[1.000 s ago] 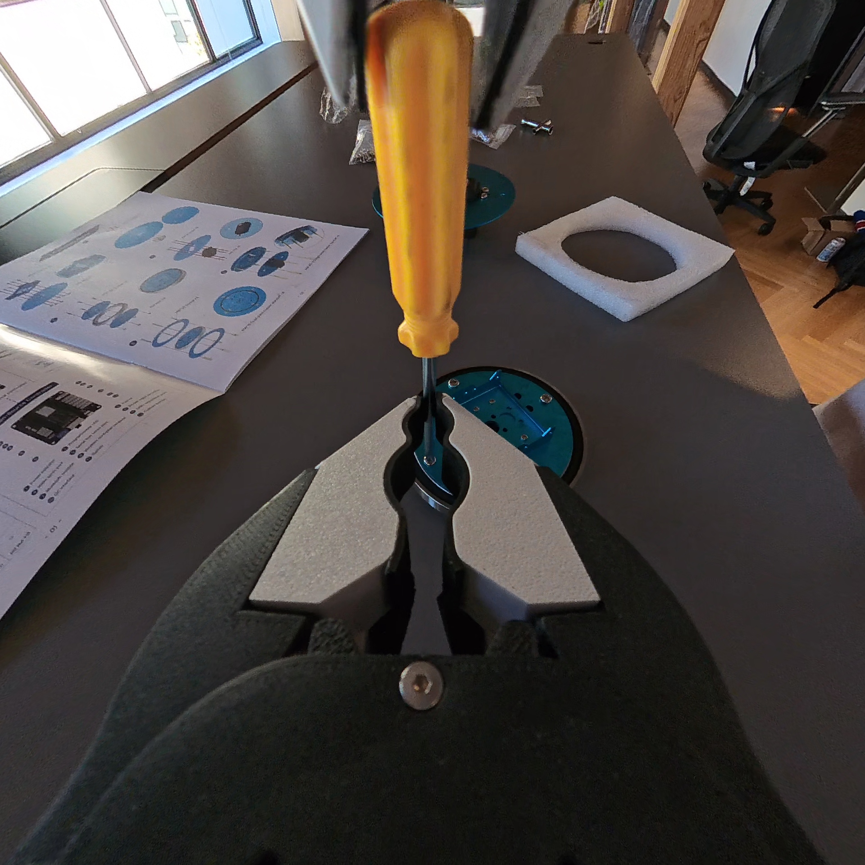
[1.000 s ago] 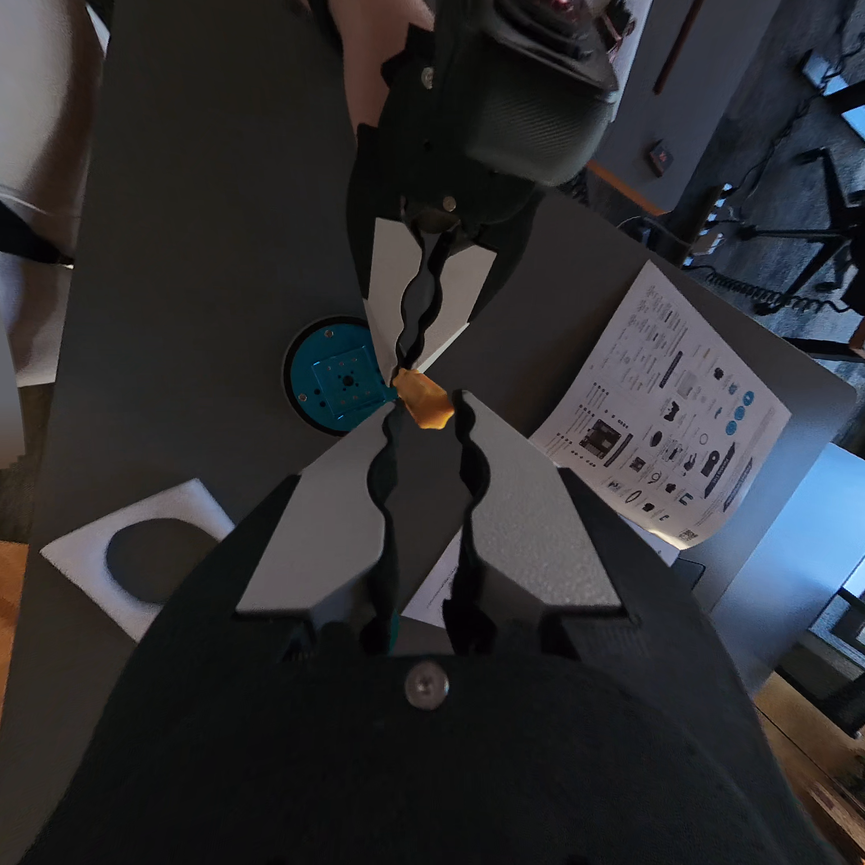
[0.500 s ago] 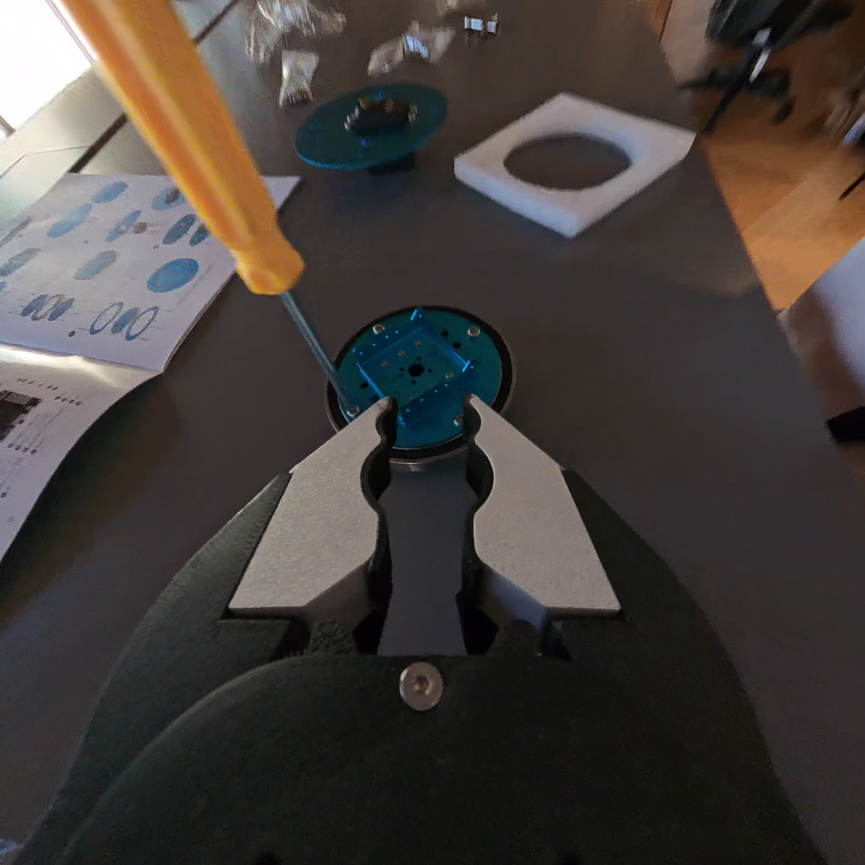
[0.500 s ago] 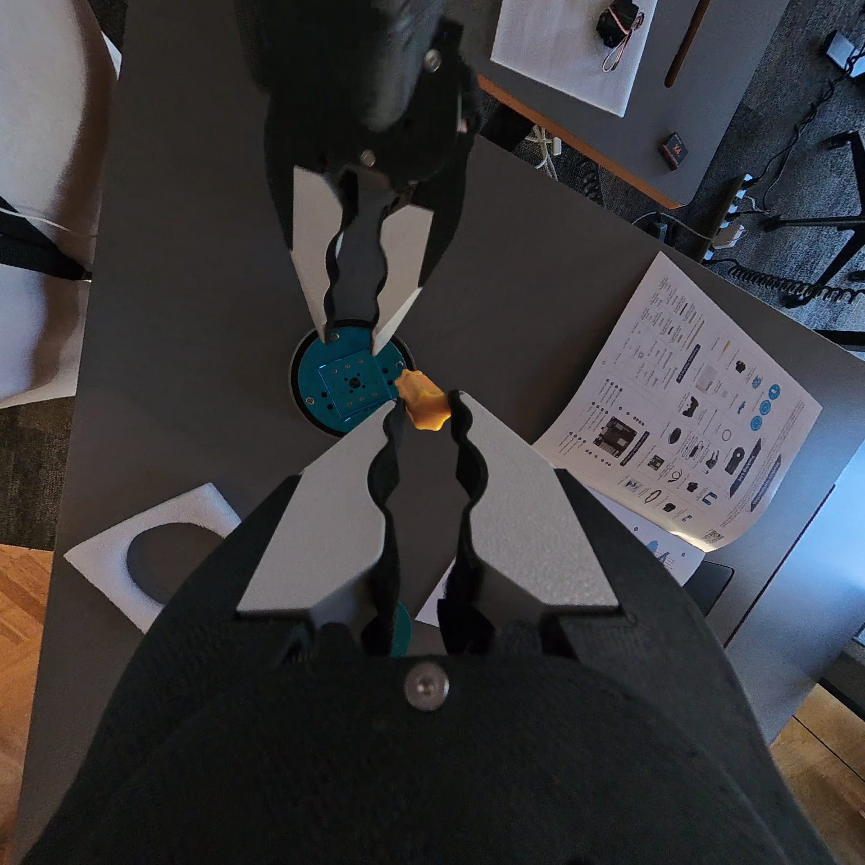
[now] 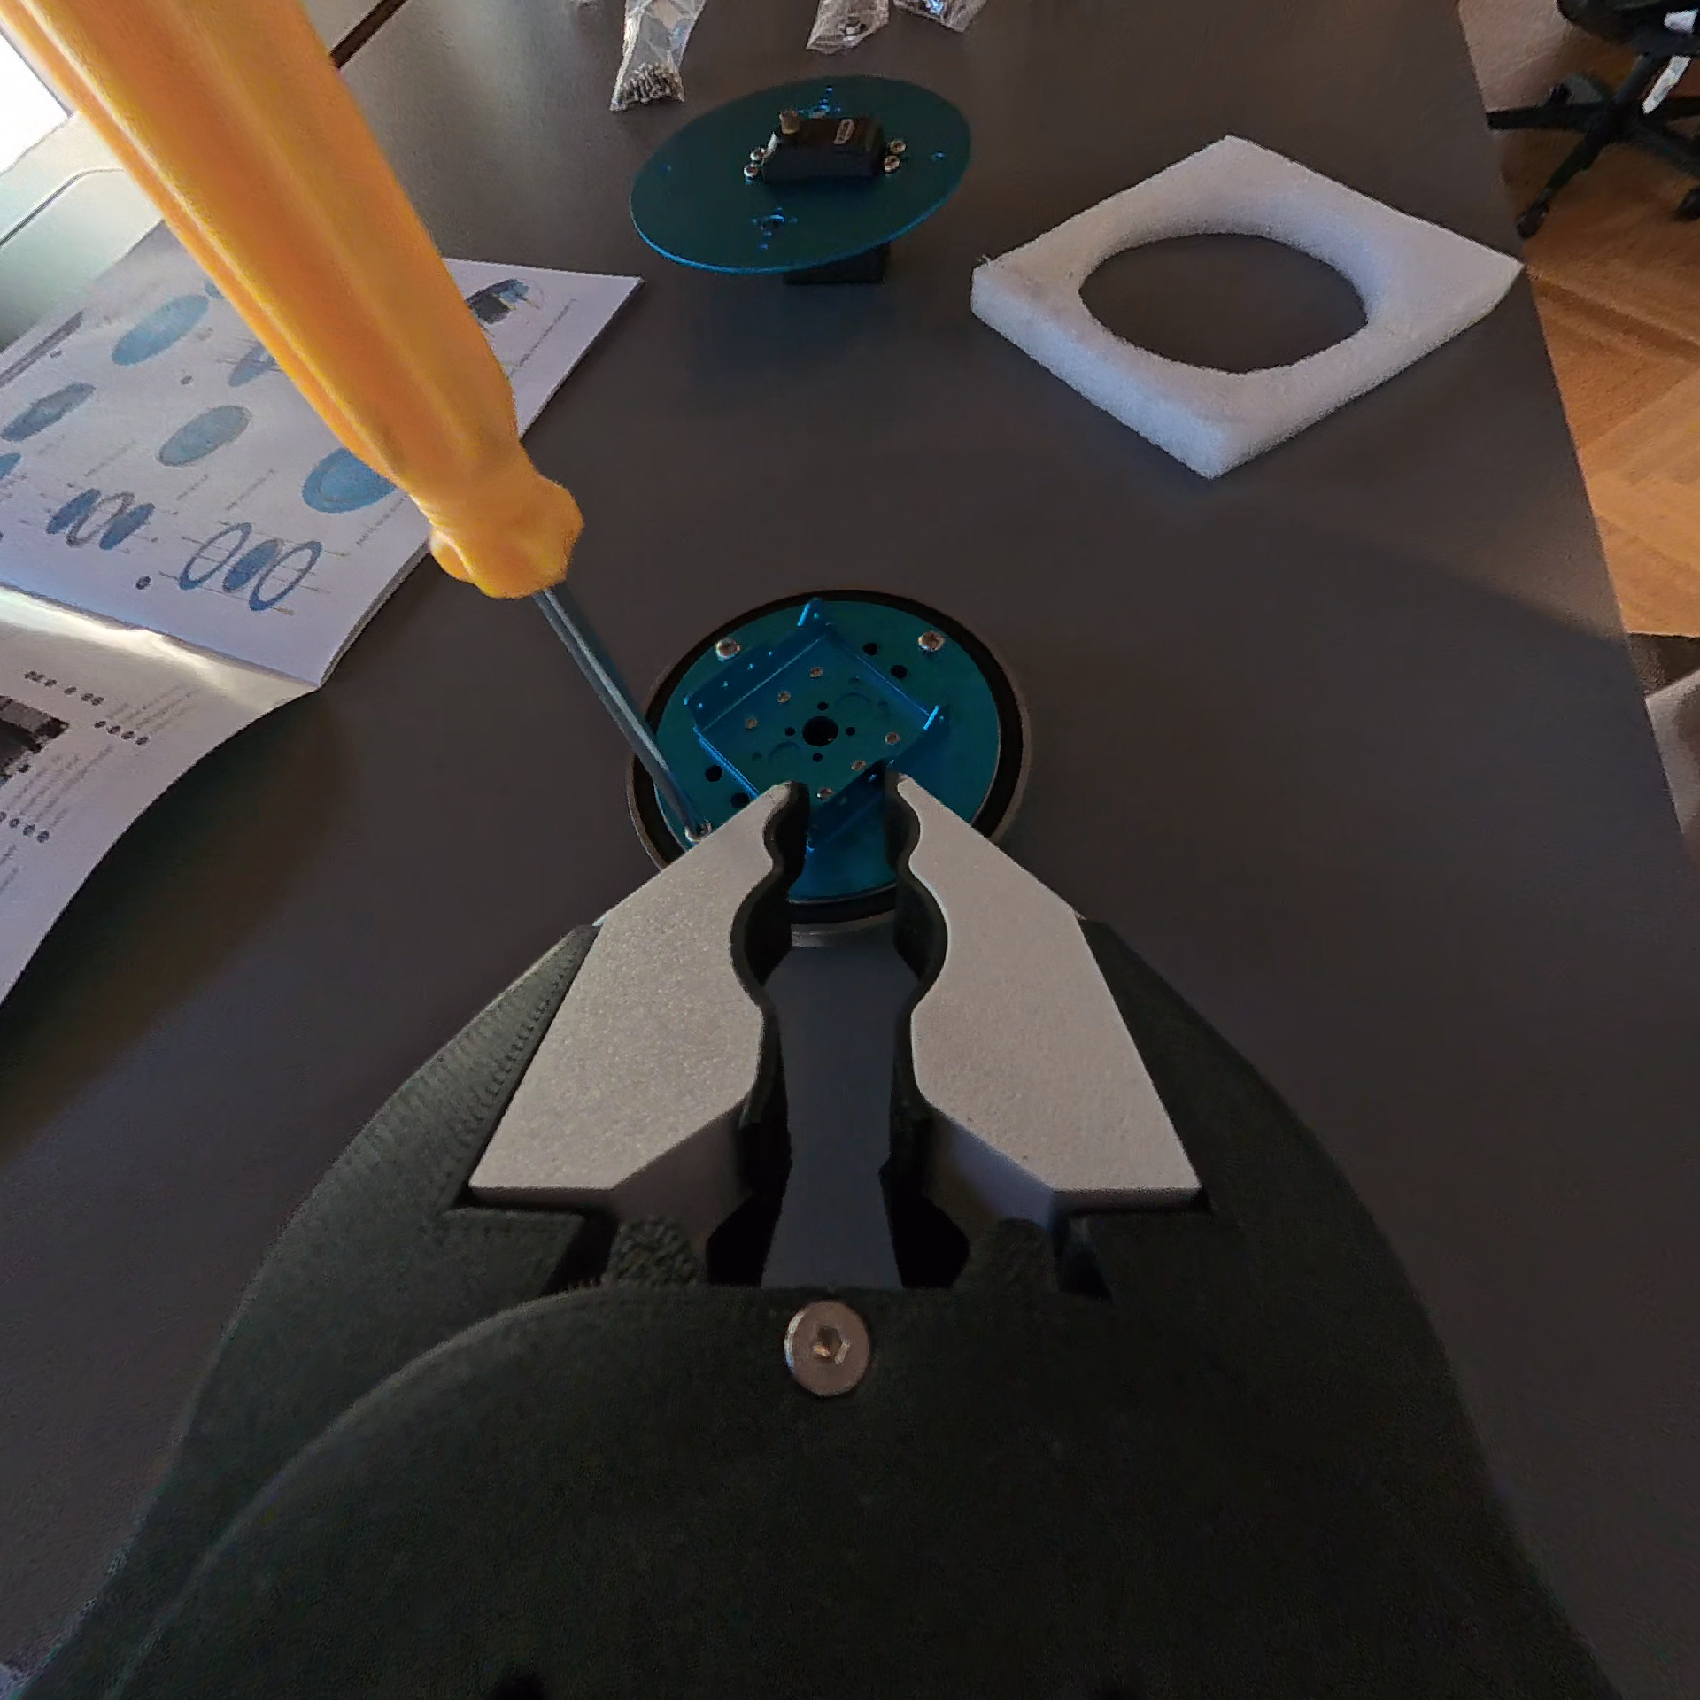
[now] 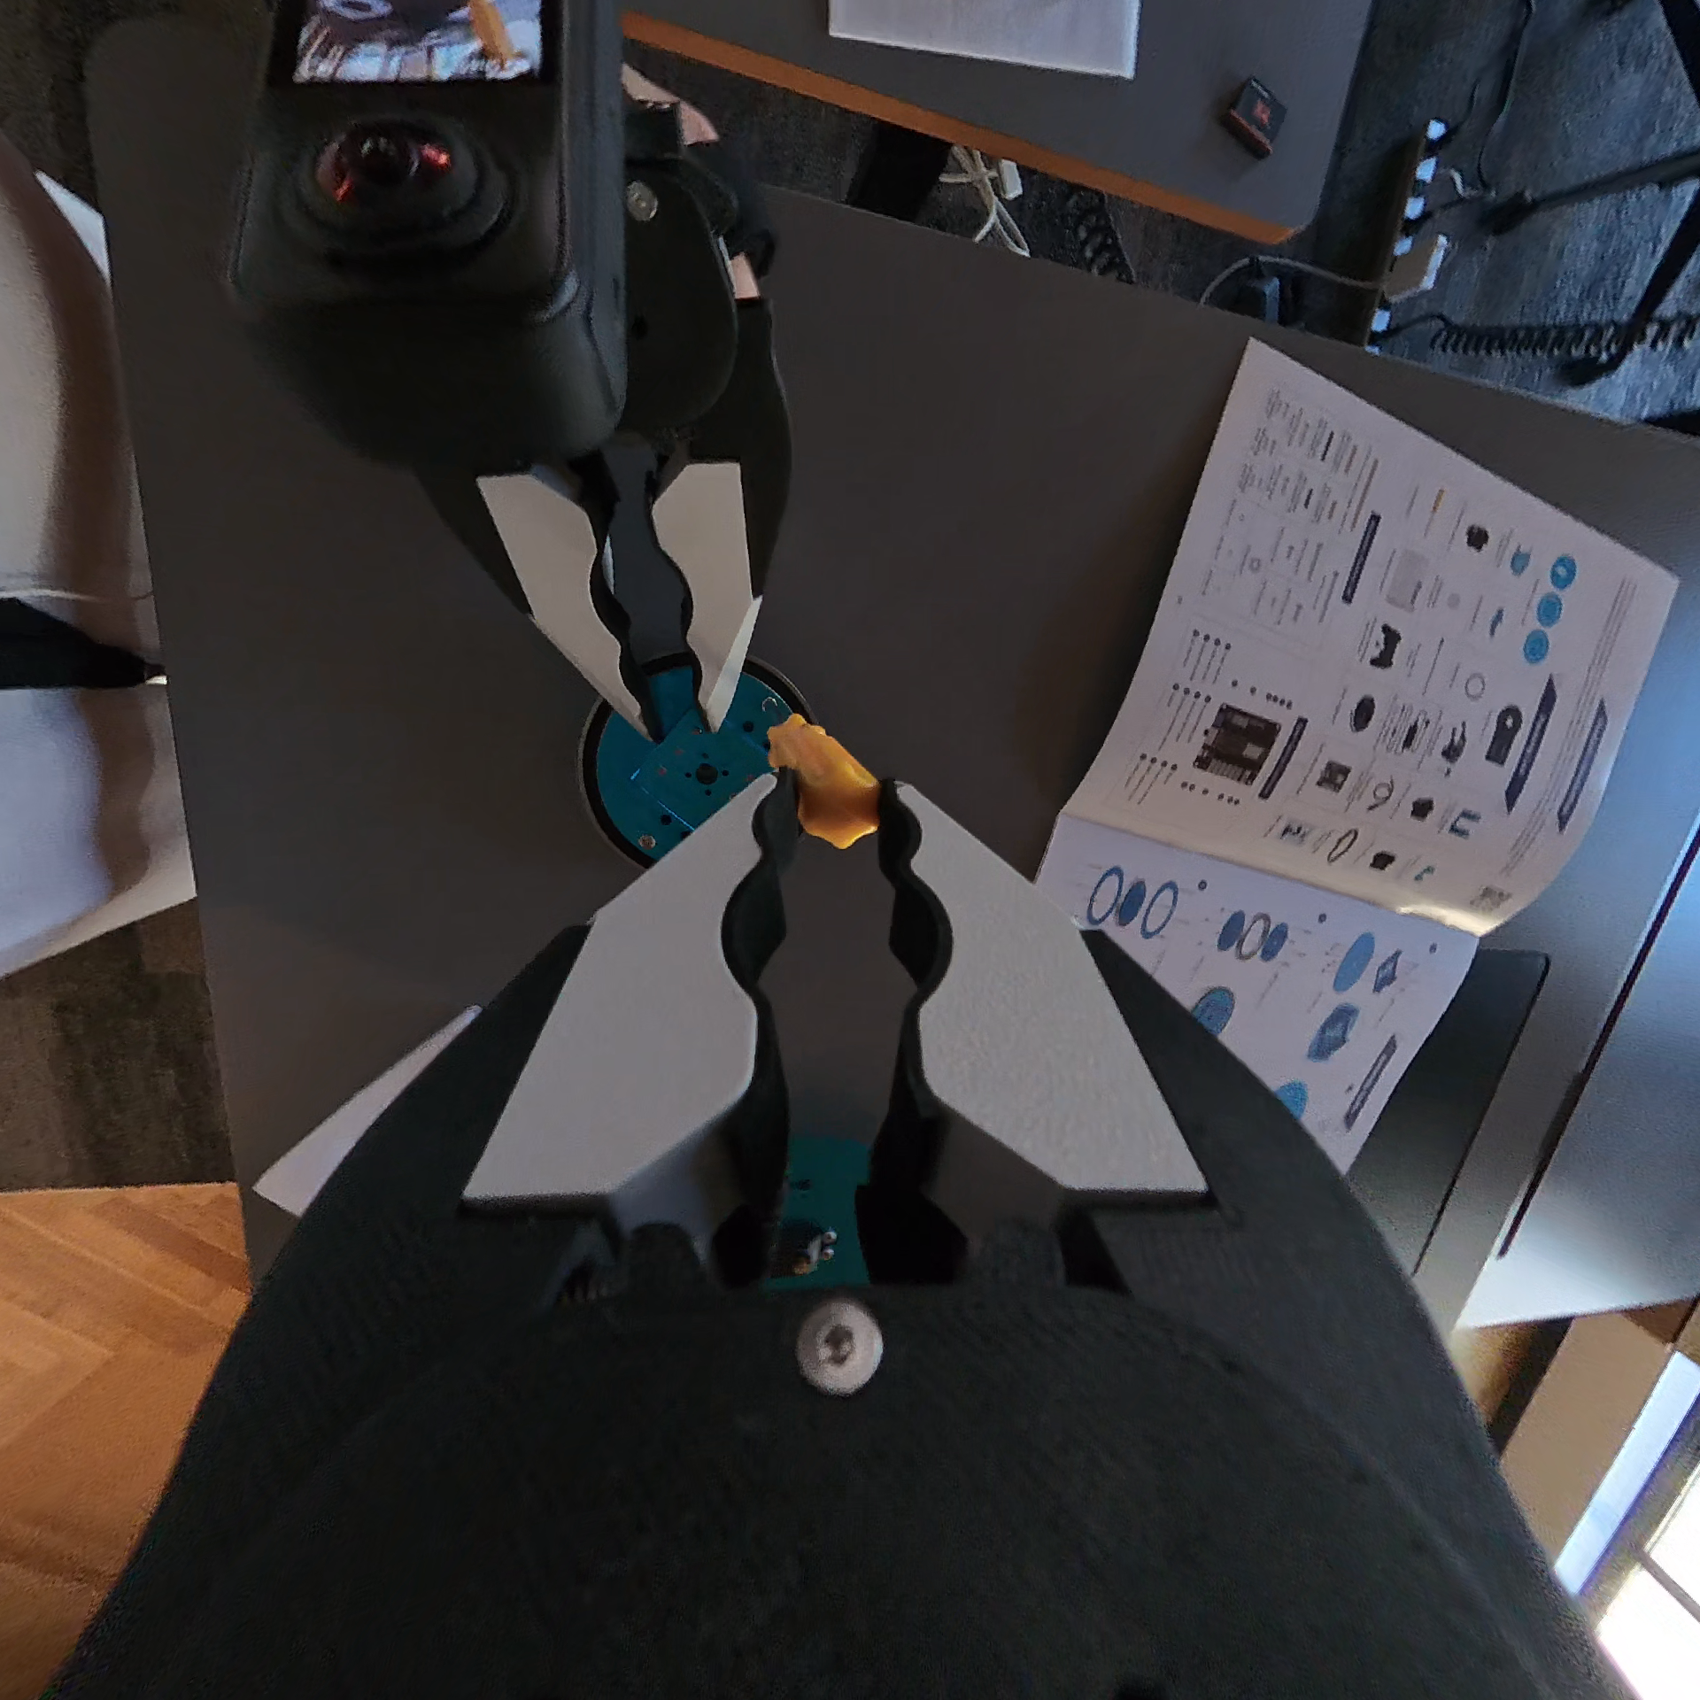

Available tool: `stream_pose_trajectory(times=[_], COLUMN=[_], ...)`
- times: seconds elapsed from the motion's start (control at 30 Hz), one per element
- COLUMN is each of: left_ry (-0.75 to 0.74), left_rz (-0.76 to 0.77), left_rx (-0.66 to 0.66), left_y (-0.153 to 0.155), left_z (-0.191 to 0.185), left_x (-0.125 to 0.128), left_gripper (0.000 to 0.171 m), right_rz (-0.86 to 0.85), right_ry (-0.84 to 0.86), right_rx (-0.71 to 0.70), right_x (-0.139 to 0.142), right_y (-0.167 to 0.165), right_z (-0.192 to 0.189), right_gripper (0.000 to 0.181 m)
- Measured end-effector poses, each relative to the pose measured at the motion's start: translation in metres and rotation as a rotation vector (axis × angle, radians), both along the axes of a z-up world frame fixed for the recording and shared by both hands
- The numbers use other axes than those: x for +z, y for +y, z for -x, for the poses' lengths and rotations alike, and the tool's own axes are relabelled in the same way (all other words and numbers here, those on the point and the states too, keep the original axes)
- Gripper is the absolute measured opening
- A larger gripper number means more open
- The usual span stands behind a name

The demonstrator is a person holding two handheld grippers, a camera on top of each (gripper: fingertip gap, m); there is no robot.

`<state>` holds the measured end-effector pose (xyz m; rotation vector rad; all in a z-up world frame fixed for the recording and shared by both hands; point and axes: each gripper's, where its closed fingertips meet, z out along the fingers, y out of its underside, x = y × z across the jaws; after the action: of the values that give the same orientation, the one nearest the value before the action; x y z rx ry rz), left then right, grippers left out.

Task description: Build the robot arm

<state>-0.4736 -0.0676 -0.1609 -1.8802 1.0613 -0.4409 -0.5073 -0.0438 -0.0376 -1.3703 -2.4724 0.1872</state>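
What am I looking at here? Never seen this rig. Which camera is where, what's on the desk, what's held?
No robot arm: a person holds two hand-held grippers, each with a wide-angle camera looking along its fingers.

The left wrist view shows the left gripper, open and holding nothing, its tips at the near edge of a blue round plate with a square bracket on the dark table.

The right wrist view looks steeply down: the right gripper is shut on a yellow-handled screwdriver, whose tip meets the plate's rim.

Also there: an open instruction booklet, a white foam frame, a second blue disc with a black part on it and small clear bags.
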Motion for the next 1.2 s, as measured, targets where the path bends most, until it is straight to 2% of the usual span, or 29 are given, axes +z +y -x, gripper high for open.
stream_pose_trajectory(times=[0.2,0.27,0.4,0.5,0.57,0.67,0.73,0.8,0.9,1.0,1.1,1.2], left_ry=[-0.031,-0.058,-0.234,-0.212,-0.184,-0.240,-0.260,-0.237,-0.225,-0.231,-0.225,-0.238], left_rz=[0.044,0.041,0.019,-0.002,-0.036,-0.029,-0.055,-0.101,-0.108,-0.098,-0.098,-0.093], left_rx=[0.024,0.025,0.068,0.082,0.055,-0.052,-0.056,-0.062,-0.079,-0.095,-0.111,-0.111], left_y=[0.004,0.001,0.003,0.017,0.026,0.024,0.029,0.035,0.036,0.034,0.033,0.034], left_z=[-0.004,-0.001,0.029,0.046,0.042,0.020,0.015,0.013,0.013,0.014,0.012,0.013], left_x=[0.000,0.005,0.035,0.037,0.038,0.049,0.057,0.059,0.058,0.056,0.055,0.055], left_gripper=[0.014,0.014,0.013,0.017,0.019,0.025,0.025,0.017,0.015,0.008,0.003,0.003], right_rz=[-0.009,-0.024,-0.020,-0.007,-0.005,0.013,0.022,0.018,0.033,-0.010,-0.099,-0.124], right_ry=[0.039,0.039,0.037,0.025,0.022,0.031,0.044,0.057,0.051,0.054,0.042,0.059], right_rx=[-0.220,-0.209,-0.219,-0.255,-0.290,-0.406,-0.454,-0.470,-0.421,-0.213,0.088,0.244], right_x=[0.000,0.000,0.000,0.000,0.000,0.000,0.000,0.000,-0.001,0.004,0.008,0.010], right_y=[0.001,0.000,0.000,0.003,0.004,0.006,0.006,0.008,0.009,0.010,0.008,0.006], right_z=[0.003,0.002,0.000,-0.001,-0.001,0.000,0.001,0.002,0.002,0.004,0.000,0.003], right_gripper=[0.017,0.018,0.018,0.018,0.018,0.018,0.017,0.018,0.017,0.025,0.030,0.030])
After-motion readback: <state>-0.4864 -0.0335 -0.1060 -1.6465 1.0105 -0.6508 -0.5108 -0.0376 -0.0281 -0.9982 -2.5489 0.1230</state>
